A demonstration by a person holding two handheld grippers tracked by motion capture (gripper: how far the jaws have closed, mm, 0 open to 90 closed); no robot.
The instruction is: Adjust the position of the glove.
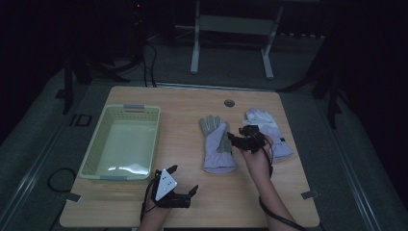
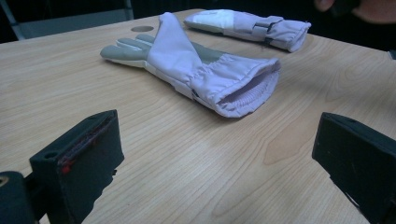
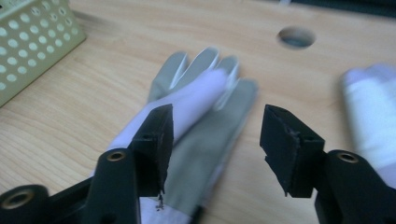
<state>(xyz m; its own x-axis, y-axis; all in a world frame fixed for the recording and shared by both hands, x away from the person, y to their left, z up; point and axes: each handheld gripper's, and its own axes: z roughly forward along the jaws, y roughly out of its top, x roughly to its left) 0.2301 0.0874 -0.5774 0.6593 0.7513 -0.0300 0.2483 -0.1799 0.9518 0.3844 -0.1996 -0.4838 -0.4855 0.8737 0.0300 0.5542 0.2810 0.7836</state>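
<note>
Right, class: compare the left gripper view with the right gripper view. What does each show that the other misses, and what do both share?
Left gripper view alone: the open cuff of the near glove, facing the camera, and the whole far glove lying flat beyond it.

Right gripper view alone: a corner of the perforated green basket, and the right gripper open above the near glove's grey palm.

Both: the wooden table, the round hole in it, the near glove with its folded-over flap, and a pair of open black jaws. The left gripper holds nothing.
</note>
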